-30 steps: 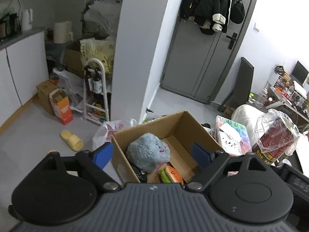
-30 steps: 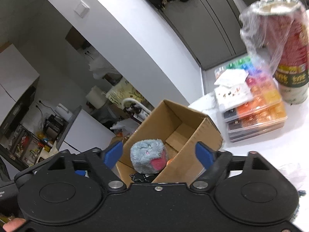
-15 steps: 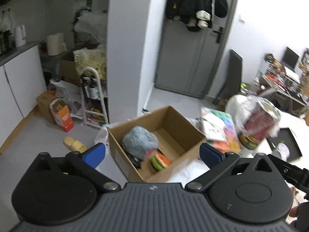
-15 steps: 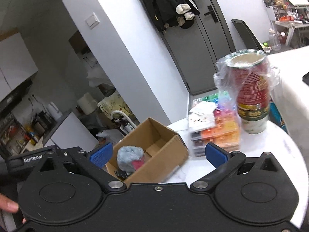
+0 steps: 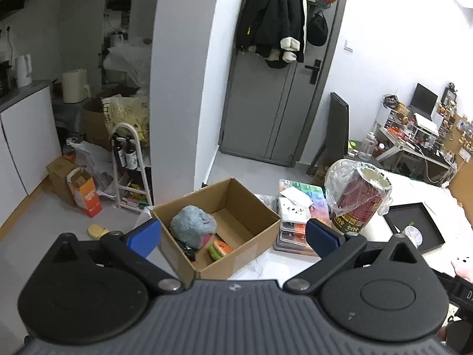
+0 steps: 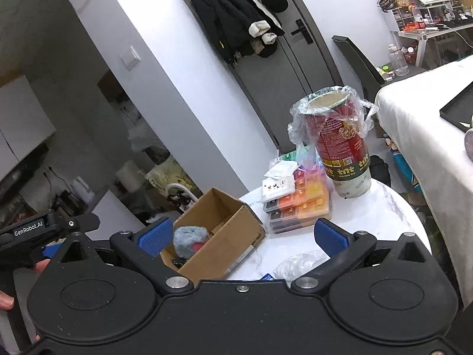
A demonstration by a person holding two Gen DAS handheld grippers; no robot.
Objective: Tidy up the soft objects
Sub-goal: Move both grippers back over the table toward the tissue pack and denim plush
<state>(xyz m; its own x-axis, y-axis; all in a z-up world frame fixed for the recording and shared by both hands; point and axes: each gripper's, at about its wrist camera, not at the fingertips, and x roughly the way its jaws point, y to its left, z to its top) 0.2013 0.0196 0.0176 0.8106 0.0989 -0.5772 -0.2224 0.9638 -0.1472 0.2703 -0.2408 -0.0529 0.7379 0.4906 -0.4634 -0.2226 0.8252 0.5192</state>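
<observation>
An open cardboard box [image 5: 251, 204] [image 6: 236, 236] stands at the left edge of a round white table [image 6: 369, 207]. Inside lie a grey-blue plush [image 5: 192, 226] [image 6: 187, 238], a small watermelon-slice plush [image 5: 220, 248] and a dark item beside it. My left gripper [image 5: 233, 235] hangs open above and short of the box, nothing between its blue pads. My right gripper [image 6: 241, 236] is open too, back from the box, holding nothing. A pink plush [image 5: 462, 266] shows at the right edge of the left wrist view.
A stack of colourful plastic cases [image 6: 298, 201] and a red tube wrapped in plastic [image 6: 340, 145] stand right of the box. A black tray [image 5: 414, 224] lies on the white-covered surface further right. Crumpled clear plastic [image 6: 298, 261] lies near the table front. The floor at left holds boxes, a slipper and a rack.
Both grippers have pulled back and risen from the box, which now looks smaller and farther away. Both jaws have spread wider. The grey-blue plush stays in the box.
</observation>
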